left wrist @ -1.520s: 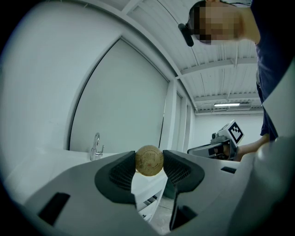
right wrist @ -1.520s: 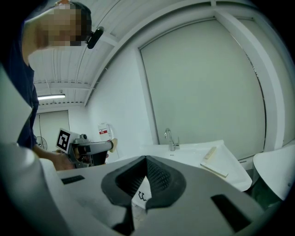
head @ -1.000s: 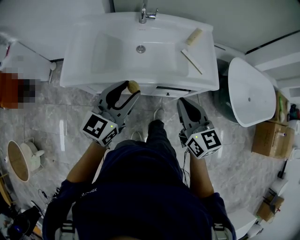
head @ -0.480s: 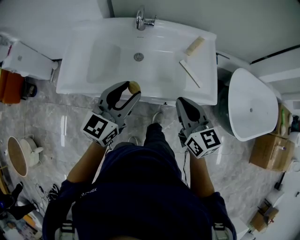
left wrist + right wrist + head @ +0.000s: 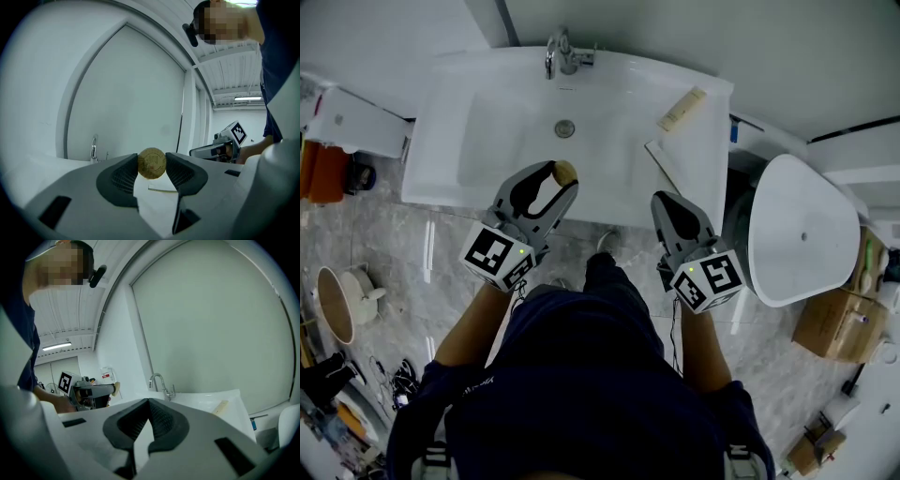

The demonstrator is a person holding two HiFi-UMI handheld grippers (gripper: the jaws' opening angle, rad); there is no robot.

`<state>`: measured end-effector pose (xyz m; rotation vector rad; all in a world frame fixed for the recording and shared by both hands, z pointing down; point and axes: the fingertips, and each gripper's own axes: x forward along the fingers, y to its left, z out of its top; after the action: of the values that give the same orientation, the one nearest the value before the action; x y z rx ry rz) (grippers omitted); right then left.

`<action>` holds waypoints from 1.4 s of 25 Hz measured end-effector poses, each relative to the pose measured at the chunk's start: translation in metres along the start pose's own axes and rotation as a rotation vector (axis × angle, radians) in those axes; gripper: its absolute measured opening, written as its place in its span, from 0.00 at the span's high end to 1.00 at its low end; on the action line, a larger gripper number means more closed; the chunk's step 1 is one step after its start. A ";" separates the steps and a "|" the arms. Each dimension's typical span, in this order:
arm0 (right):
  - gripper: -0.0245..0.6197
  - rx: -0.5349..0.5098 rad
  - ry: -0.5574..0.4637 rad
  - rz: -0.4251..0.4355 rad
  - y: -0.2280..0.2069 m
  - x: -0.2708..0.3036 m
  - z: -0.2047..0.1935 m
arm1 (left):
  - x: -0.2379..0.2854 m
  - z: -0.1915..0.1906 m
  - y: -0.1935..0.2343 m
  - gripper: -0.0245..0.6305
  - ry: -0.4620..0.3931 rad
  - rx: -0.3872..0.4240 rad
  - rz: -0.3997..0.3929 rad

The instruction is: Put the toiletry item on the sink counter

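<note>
A small round tan toiletry item (image 5: pixel 565 172) sits pinched between the pads of my left gripper (image 5: pixel 562 177), over the front rim of the white sink counter (image 5: pixel 431 178). The left gripper view shows the same item (image 5: pixel 151 163) squeezed at the jaw tips, with the left gripper (image 5: pixel 151 165) pointing across the basin. My right gripper (image 5: pixel 661 200) is shut with nothing in it, at the counter's front right edge. In the right gripper view the right gripper (image 5: pixel 147 402) has its pads meeting, with the faucet (image 5: pixel 159 380) beyond.
The faucet (image 5: pixel 558 52) stands at the back of the basin. A tan tube (image 5: pixel 681 110) and a flat pale stick (image 5: pixel 662 161) lie on the counter's right side. A white oval lid (image 5: pixel 802 230) and a cardboard box (image 5: pixel 830 323) are to the right.
Both grippers have moved forward toward the sink; their tips now reach its front edge. The left gripper still grips the round item, and the right stays shut.
</note>
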<state>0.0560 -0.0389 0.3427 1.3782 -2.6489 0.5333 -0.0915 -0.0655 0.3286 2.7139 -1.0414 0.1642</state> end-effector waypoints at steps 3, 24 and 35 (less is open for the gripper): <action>0.95 0.003 0.005 0.010 -0.022 0.007 0.006 | 0.022 0.002 0.004 0.65 0.010 -0.002 0.011; 0.95 0.033 0.036 0.076 -0.116 0.040 0.017 | 0.123 0.010 0.022 0.65 0.051 0.016 0.066; 0.95 0.057 0.055 0.055 -0.136 0.053 0.008 | 0.156 -0.002 0.040 0.65 0.102 0.025 0.041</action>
<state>0.1355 -0.1543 0.3838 1.2893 -2.6541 0.6482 -0.0026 -0.1948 0.3662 2.6755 -1.0734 0.3208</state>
